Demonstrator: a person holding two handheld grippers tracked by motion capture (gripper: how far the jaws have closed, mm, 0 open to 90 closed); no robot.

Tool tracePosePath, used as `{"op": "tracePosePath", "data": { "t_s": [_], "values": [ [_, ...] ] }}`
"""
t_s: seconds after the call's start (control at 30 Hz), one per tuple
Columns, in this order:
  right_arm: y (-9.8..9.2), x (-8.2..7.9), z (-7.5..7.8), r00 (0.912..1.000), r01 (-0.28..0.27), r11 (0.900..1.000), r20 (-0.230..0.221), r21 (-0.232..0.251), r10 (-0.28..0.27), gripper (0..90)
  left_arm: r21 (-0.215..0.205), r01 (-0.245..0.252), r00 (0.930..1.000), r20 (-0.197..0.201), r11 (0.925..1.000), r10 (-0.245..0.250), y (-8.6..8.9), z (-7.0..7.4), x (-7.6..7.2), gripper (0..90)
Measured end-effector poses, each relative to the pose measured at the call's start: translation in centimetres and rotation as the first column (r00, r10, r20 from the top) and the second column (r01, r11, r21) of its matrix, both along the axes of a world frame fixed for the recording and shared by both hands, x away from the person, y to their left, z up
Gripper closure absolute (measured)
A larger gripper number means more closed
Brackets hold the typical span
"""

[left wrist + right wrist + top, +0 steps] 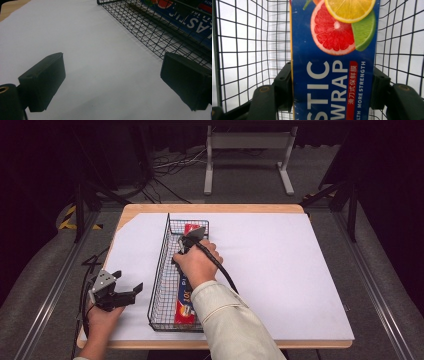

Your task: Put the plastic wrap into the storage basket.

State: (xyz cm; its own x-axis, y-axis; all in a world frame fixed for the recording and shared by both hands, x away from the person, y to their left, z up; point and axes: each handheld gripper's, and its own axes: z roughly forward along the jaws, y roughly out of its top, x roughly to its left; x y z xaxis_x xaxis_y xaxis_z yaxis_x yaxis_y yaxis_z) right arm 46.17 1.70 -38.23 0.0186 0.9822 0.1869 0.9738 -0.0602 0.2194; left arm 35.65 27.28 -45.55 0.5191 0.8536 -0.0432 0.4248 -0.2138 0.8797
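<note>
While lying lengthwise in the wire basket (161, 270), the plastic wrap box (333, 75) is gripped across its width by the right tongs (333, 86), pads flat on both long sides. Left tongs (112, 82), gaping and empty, are held just left of the basket, farther from the box.

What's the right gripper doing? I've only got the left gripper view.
Observer: The right gripper is down in the wire basket, with its jaws on either side of the plastic wrap box.
Operator: Gripped?
Observer: Looks so. In the right gripper view both pads touch the box's long sides.
Operator: Where along the box?
Observer: Toward its far end, in the high view. The box lies lengthwise along the basket.
</note>
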Motion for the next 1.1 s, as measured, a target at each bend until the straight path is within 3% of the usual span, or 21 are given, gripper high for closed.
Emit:
{"op": "tracePosePath", "data": {
  "t_s": [0.4,0.5,0.8,0.9,0.93,1.0,1.1],
  "values": [
    [0.1,0.0,0.2,0.9999,-0.003,1.0,0.015,0.016,0.002,35.1,-0.002,0.0,1.0,0.002,1.0,0.0,0.0,0.0,0.0,6.5],
    [-0.2,0.1,1.0,0.9985,0.013,0.999,0.053,0.049,-0.015,31.3,0.0,-0.001,1.0,0.0,1.0,0.001,0.0,0.0,0.0,6.5],
    [-1.3,0.1,2.9,0.9926,0.019,0.998,0.119,0.064,-0.027,30.2,-0.005,-0.009,0.9999,0.003,0.9999,0.009,0.1,0.0,0.1,6.4],
    [-1.4,0.0,3.5,0.9854,0.014,0.996,0.168,0.085,-0.028,29.6,-0.006,-0.011,0.9999,0.001,0.9999,0.011,0.1,0.0,0.1,6.4],
    [-1.5,-0.1,3.8,0.9782,0.005,0.996,0.206,0.091,-0.024,29.3,-0.007,-0.011,0.9999,0.001,0.9999,0.011,0.1,0.0,0.1,6.3],
    [-1.6,-0.1,4.0,0.97,-0.015,0.996,0.243,0.091,-0.008,28.6,-0.01,-0.012,0.9999,0.004,0.9999,0.012,0.1,0.0,0.1,6.4],
    [-2.1,-0.2,4.2,0.9508,-0.042,0.996,0.309,0.082,0.015,28.5,-0.009,-0.015,0.9999,0.003,0.9998,0.015,0.3,0.0,0.1,6.3]
  ]
}}
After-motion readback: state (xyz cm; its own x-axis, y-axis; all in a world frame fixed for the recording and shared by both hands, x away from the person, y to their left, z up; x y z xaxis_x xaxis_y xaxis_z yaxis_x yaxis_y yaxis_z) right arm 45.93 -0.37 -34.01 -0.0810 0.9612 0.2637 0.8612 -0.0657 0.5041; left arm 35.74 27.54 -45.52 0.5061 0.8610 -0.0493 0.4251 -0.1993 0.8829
